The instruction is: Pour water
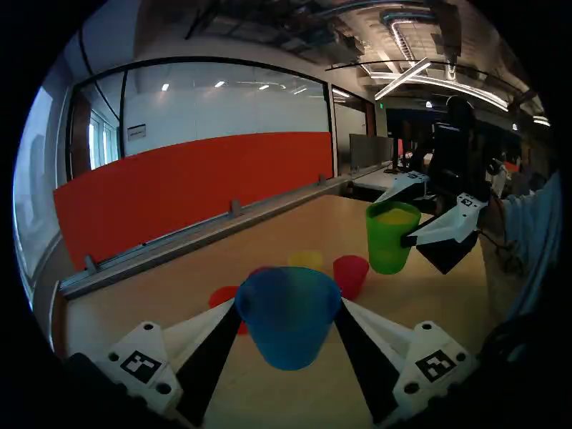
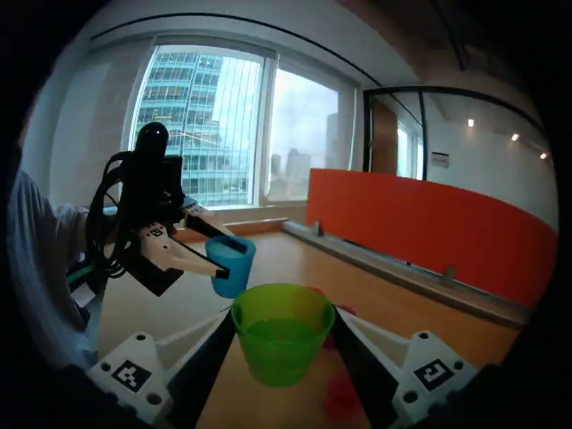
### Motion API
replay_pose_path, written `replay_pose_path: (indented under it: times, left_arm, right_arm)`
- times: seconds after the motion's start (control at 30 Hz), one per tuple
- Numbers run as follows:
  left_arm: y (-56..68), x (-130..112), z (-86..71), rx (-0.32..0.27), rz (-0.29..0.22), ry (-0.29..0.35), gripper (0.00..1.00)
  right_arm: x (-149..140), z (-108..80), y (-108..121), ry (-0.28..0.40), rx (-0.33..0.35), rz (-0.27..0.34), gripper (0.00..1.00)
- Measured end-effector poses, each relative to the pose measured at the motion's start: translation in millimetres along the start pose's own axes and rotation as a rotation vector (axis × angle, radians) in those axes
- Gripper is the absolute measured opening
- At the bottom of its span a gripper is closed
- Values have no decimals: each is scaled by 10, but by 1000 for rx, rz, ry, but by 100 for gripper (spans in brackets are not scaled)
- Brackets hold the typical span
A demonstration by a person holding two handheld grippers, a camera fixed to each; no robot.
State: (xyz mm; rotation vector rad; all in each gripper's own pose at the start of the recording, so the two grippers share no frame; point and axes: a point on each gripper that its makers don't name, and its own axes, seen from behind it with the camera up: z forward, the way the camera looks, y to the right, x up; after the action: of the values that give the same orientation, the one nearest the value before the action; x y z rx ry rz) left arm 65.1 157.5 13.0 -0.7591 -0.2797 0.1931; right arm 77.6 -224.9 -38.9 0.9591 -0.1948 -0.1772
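Both cups are off the table and upright.
- Left gripper: fingers clamped on the sides of a blue cup, held low and close in.
- Right gripper: fingers clamped on a green cup, which rides higher and off to one side of the blue one. The two are near but not touching.

Water: the green cup seems to have something lying flat inside, but I can't be sure it is liquid and not the cup's floor. The blue cup's inside tells me nothing either.

A red cup and a yellow cup stand loose on the table, below and between the two held cups.

Risks as I judge them:
- Each cup is pinched only by its smooth, tapered wall. When tilted, the weight shifts and the cup may rotate or slip down through the fingers.
- The plastic looks thin. A harder squeeze could buckle the wall and push water over the rim.
- The rims are not lined up. If the pour starts before the spout edge is over the receiving mouth, the water goes onto the table or into the loose cups.
- A fast tilt would overshoot the small mouth.
- Bringing the cups together could knock rim against rim, or finger against cup, and jolt the grip.
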Motion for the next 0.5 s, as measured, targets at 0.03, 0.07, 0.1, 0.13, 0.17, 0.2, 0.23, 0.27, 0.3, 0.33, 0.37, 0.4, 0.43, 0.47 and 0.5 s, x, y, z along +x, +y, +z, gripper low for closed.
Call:
replay_pose_path:
  times: [0.03,0.07,0.1,0.13,0.17,0.2,0.23,0.27,0.3,0.33,0.37,0.4,0.43,0.47,0.5]
  left_arm:
    - [11,-36,10,-2,-1,-8,88]
    - [20,-68,19,-4,-1,-16,88]
    - [30,-100,29,-6,-2,-23,88]
    - [44,-138,37,-11,-2,-31,88]
    - [58,-171,45,-15,-3,-38,88]
    - [71,-205,53,-20,-4,-45,88]
    - [80,-242,58,-22,-4,-54,88]
    - [88,-276,62,-25,-4,-61,88]
    - [97,-309,66,-27,-3,-69,88]
    - [109,-346,72,-31,-4,-77,88]
    - [120,-379,76,-35,-4,-84,88]
    - [131,-412,81,-39,-4,-91,88]
    - [145,-439,87,-43,-6,-97,88]
    - [158,-463,92,-48,-7,-102,88]
    - [171,-487,97,-52,-8,-107,88]
  right_arm:
    - [-29,1,-1,-9,2,-1,92]
    - [-55,3,-3,-17,4,-2,92]
    - [-80,4,-4,-25,6,-3,92]
    - [-109,7,-6,-33,8,-3,92]
    - [-135,10,-8,-40,10,-3,92]
    - [-162,13,-11,-47,11,-3,92]
    - [-193,18,-15,-54,14,-2,92]
    - [-221,23,-20,-60,17,-1,92]
    - [-250,28,-24,-67,19,1,92]
    - [-278,33,-29,-74,23,4,92]
    - [-304,38,-33,-80,26,6,92]
    - [-329,43,-37,-86,29,9,92]
    - [-355,50,-41,-92,33,10,92]
    - [-377,56,-44,-98,36,11,92]
    - [-400,61,-47,-104,39,13,92]
